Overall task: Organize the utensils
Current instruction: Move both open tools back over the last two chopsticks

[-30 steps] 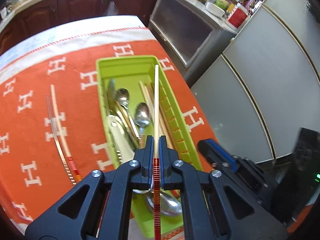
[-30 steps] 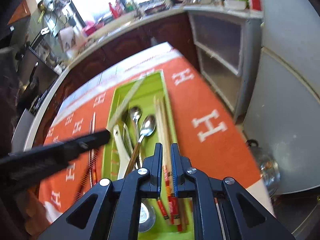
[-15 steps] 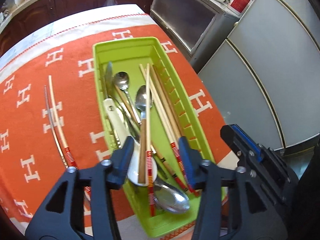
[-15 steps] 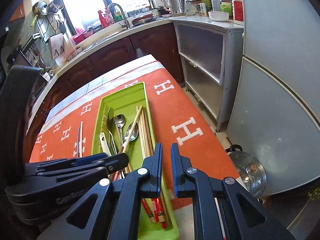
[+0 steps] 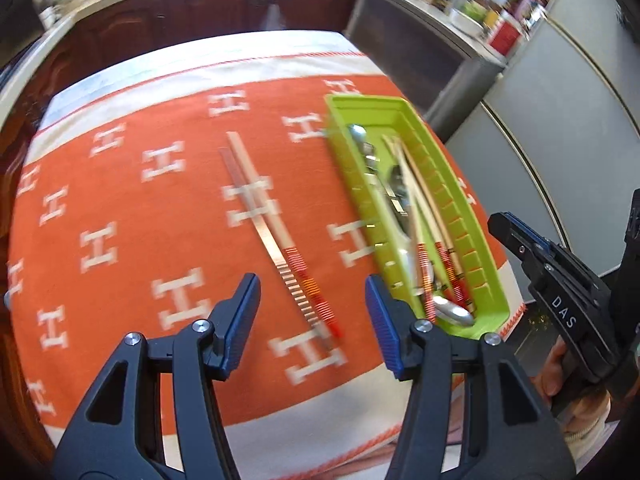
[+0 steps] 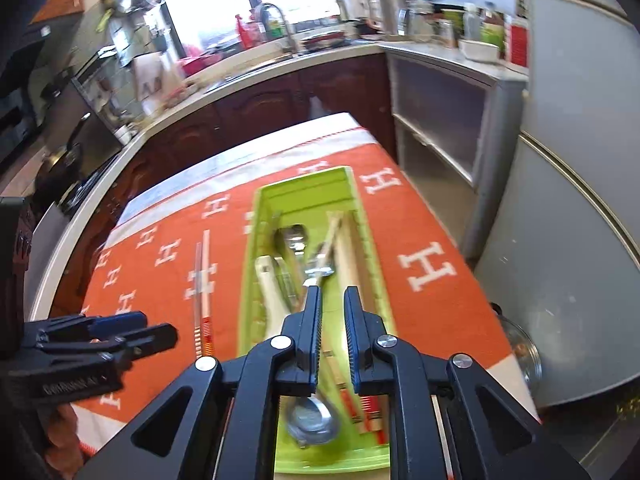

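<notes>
A lime-green tray (image 5: 476,224) stands on the right of the orange cloth and holds spoons, a white spoon (image 6: 272,292) and several red-ended chopsticks (image 5: 424,208). Two more chopsticks (image 5: 276,236) lie side by side on the cloth left of it. My left gripper (image 5: 312,284) hovers over their red ends. Its jaws are opening wide, and nothing is gripped between them. My right gripper (image 6: 333,292) hangs above the tray's near end, jaws opening from a narrow gap with nothing between the pads. Each gripper shows in the other view: left gripper (image 6: 156,328), right gripper (image 5: 520,240).
The orange cloth (image 5: 132,208) covers a small table whose right edge runs just past the tray (image 6: 250,280). A grey fridge (image 6: 580,200) and a cabinet stand to the right, with a steel pot (image 6: 524,356) on the floor. Kitchen counters run along the back.
The left gripper let go of the chopstick it held over the tray, opened, and swung left over the pair on the cloth. The right gripper's jaws parted slightly.
</notes>
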Demonstrator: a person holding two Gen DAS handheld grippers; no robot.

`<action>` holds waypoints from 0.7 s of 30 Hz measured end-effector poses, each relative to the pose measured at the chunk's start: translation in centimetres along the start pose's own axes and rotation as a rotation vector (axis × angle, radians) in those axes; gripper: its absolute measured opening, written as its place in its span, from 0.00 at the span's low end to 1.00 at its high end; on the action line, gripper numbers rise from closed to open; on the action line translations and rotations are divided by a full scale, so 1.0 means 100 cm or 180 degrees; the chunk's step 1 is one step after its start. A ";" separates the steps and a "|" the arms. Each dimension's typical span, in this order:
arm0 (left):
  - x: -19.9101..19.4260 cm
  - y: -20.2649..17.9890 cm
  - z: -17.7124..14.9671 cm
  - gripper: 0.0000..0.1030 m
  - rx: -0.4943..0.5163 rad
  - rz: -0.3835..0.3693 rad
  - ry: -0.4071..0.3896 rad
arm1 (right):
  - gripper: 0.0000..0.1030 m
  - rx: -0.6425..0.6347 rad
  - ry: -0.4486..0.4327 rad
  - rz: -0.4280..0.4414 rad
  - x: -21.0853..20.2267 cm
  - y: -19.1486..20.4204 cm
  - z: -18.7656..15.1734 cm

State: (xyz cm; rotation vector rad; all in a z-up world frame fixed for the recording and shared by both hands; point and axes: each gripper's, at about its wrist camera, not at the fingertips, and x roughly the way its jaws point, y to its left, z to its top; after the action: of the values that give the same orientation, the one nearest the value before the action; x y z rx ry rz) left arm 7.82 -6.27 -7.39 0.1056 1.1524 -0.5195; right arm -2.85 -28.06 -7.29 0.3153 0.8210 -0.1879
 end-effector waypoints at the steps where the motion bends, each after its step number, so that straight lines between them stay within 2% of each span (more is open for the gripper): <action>1: -0.009 0.011 -0.003 0.51 -0.0045 0.0036 -0.0038 | 0.14 -0.0046 -0.0002 0.0044 -0.001 0.008 0.000; 4: -0.029 0.040 -0.012 0.55 -0.0193 0.0122 -0.0124 | 0.16 -0.0199 0.0027 0.0160 -0.004 0.031 -0.001; 10: -0.048 0.079 -0.032 0.56 -0.0403 0.0284 -0.0205 | 0.18 -0.0420 0.0154 0.0367 0.002 0.072 -0.008; 17: -0.040 0.087 -0.044 0.56 -0.0474 0.0352 -0.0282 | 0.18 -0.0543 0.0346 0.0574 0.021 0.101 -0.013; 21: -0.013 0.078 -0.038 0.56 -0.0492 0.0324 -0.0234 | 0.18 -0.0608 0.0389 0.0629 0.032 0.106 -0.009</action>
State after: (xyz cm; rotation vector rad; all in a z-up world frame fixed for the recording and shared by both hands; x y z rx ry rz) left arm 7.70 2.35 -9.22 0.0114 1.1052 -0.3404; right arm 1.72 -17.91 -8.14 0.2276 0.9155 0.0953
